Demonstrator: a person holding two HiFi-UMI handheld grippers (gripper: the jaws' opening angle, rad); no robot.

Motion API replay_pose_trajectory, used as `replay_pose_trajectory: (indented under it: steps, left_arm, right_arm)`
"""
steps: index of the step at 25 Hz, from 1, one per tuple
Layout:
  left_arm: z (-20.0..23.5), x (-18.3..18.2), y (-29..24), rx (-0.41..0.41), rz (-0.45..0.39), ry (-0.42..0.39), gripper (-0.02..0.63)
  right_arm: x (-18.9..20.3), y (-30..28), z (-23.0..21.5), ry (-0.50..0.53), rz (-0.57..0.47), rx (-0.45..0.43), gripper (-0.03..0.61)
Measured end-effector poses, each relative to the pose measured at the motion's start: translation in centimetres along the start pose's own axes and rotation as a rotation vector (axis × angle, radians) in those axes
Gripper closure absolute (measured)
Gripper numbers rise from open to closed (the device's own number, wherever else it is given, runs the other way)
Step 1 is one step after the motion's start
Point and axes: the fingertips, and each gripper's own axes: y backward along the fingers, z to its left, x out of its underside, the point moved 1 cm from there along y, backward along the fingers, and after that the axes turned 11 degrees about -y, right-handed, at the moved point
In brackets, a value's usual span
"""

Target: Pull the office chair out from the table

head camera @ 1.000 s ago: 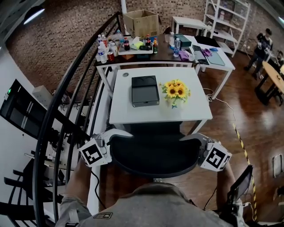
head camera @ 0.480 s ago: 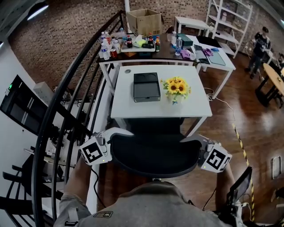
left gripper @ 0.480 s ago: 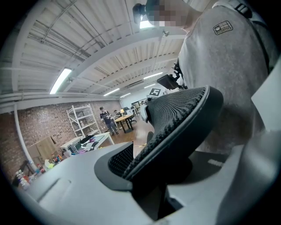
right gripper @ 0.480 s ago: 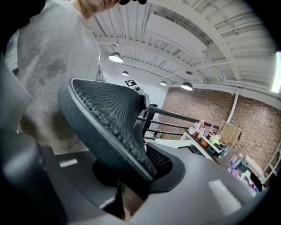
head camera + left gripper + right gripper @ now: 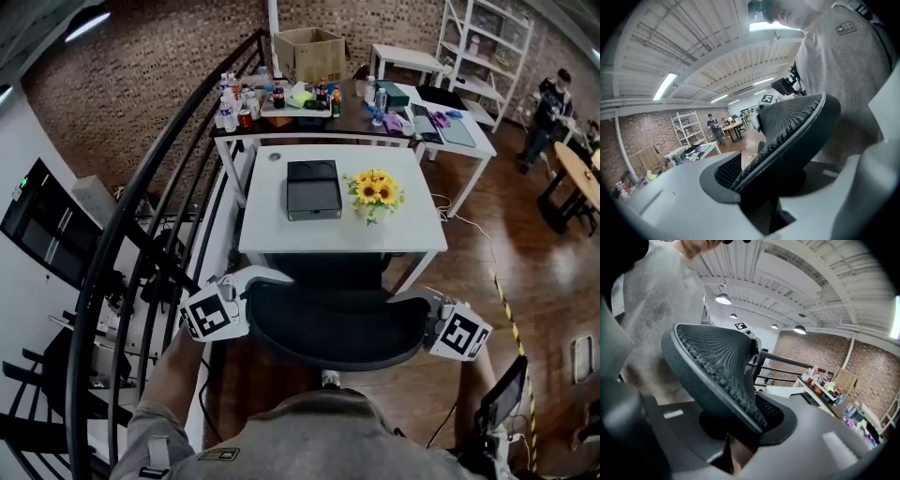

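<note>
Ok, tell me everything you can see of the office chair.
The office chair is black, with a curved mesh backrest in a dark frame. It stands upright before the white table, its seat seemingly partly under the near edge. The left gripper and right gripper clamp the backrest's two side edges; the right one's jaws have just been closing on that rim. Its base is hidden.
</note>
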Motion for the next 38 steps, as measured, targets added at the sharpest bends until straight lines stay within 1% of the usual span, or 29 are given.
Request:
replay_pose_trajectory:
  steps: [2, 9, 14, 17, 19, 24, 28, 32, 38]
  left_arm:
    - [0.5, -0.3, -0.3, -0.005, -0.008, 0.010, 0.476]
    - [0.9, -0.3, -1.6, -0.002, 0.006, 0.025, 0.476]
    - [-0.1, -0.9, -2.4, 0.015, 0.011, 0.013, 0.482]
    - [-1.0, -1.5, -3.0, 0.039, 0.014, 0.007, 0.489]
    - [-1.7, -1.9, -3.0, 0.047, 0.021, 0.008, 0.495]
    - [-2.6, -1.8, -1.8, 0.025, 0.026, 0.015, 0.488]
    - [-3.6, -2.1, -1.2, 0.036, 0.020, 0.006, 0.483]
    - [-4.8, -2.7, -1.3, 0.058, 0.012, 0.003, 0.486]
    - [-7.3, -4.1, -0.5, 0.075, -0.007, 0.011, 0.494]
  right_arm:
    - [0.0, 0.3, -0.4, -0.006, -0.001, -0.016, 0.486]
    - [0.6, 1.3, -1.3, 0.000, 0.014, -0.061, 0.492]
    - [1.3, 2.3, -1.0, 0.011, 0.030, -0.072, 0.494]
    - [1.7, 3.1, -0.8, 0.008, 0.036, -0.069, 0.492]
    - [1.7, 3.3, -0.3, 0.003, 0.036, -0.071, 0.491]
    - [1.3, 2.7, 1.1, 0.022, 0.046, -0.080, 0.492]
    - [1.2, 2.6, 2.7, 0.032, 0.053, -0.077, 0.497]
    - [1.5, 3.1, 3.9, 0.016, 0.050, -0.069, 0.495]
    - [1.4, 3.8, 6.9, -0.015, 0.050, -0.080, 0.494]
